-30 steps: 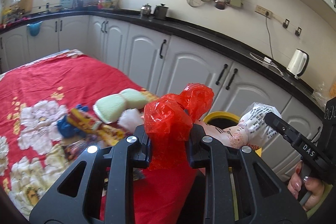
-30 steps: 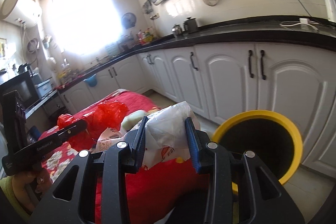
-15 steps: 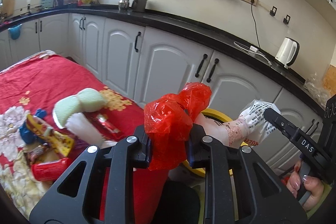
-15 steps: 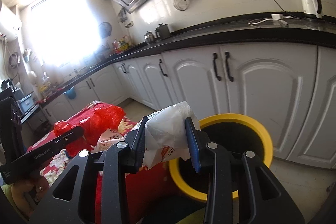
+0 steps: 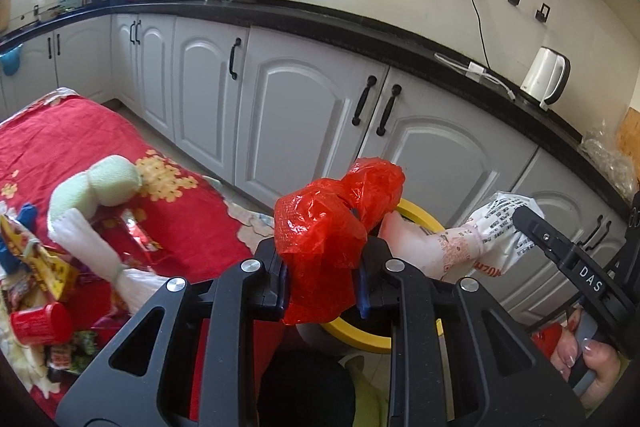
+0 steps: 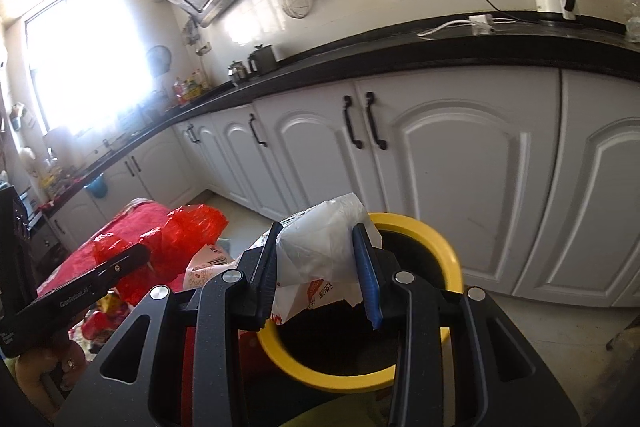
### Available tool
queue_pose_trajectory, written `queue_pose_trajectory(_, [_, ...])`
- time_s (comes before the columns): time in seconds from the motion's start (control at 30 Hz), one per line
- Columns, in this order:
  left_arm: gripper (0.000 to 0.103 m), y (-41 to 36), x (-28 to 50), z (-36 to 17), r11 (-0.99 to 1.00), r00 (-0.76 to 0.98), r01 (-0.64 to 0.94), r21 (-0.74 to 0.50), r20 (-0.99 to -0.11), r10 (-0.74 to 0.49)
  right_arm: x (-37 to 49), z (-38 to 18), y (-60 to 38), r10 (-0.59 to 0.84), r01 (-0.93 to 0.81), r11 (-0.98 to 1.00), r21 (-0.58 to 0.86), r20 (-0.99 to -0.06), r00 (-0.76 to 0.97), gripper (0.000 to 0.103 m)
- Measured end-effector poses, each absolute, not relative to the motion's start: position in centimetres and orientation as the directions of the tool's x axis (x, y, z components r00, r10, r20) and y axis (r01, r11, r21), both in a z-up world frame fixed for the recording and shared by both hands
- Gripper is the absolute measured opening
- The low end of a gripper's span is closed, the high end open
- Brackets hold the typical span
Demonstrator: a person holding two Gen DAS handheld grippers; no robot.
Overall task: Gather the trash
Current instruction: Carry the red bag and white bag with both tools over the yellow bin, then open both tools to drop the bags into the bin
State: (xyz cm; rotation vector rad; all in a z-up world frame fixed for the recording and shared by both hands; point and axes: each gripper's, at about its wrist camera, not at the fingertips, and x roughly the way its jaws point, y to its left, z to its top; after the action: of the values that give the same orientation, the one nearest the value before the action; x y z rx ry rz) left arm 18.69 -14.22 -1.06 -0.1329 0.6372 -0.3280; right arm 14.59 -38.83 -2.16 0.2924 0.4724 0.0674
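On my left wrist view, the left hand-held gripper (image 5: pixel 322 277) is pinching a crumpled red plastic bag (image 5: pixel 332 227), the film bulging up and out between the two blue pads. On the right wrist view, the right hand-held gripper (image 6: pixel 322 267) is clamped on a white plastic bag (image 6: pixel 320 251) with red print on it; that bag stretches leftward toward the red one, and I see the same stretch from the left camera, where the white plastic bag (image 5: pixel 472 247) runs from the right-hand tool across to just behind the red bag. The two bags look joined or tangled there, though I can't tell for sure because the red film hides the meeting point.

Below and just beyond both sets of pads sits a round bin with a yellow rim (image 6: pixel 448 255) and a dark inside, standing on the floor in front of the white cabinet doors (image 6: pixel 456 187). Both bags hang above its near edge.

To my left is a table under a red flowered cloth (image 5: pixel 80 147), with trash on it: a pale green foam piece (image 5: pixel 108 183), a white twisted bundle (image 5: pixel 88 247), a small red cup (image 5: pixel 40 323) and colourful wrappers (image 5: pixel 36 267). A hand (image 5: pixel 592 359) grips the right tool's handle at the lower right.
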Motion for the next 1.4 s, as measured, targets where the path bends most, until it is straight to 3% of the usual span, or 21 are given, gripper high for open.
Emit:
queue_pose_trajectory(0.67, [0.018, -19.1, 21.9, -6.1, 0.943, 0.673, 0.273, -0.190, -0.663, -0.328, 15.9, -5.9, -43.0, -0.068, 0.177, 0.968, 0.179, -0.492, 0.868, 0.034])
queue_pose_trajectory(1.17, [0.019, -21.0, 24.0, -9.3, 0.939, 0.610, 0.275, -0.204, -0.719, -0.335, 17.9, -8.3, -43.7, -0.101, 0.212, 0.966, 0.149, -0.535, 0.838, 0.036])
queue_pose_trajectory(1.4, [0.046, -21.1, 24.1, -9.4, 0.938, 0.602, 0.272, -0.216, -0.722, -0.341, 17.8, -8.5, -44.0, -0.084, 0.204, 0.964, 0.169, -0.535, 0.841, 0.046])
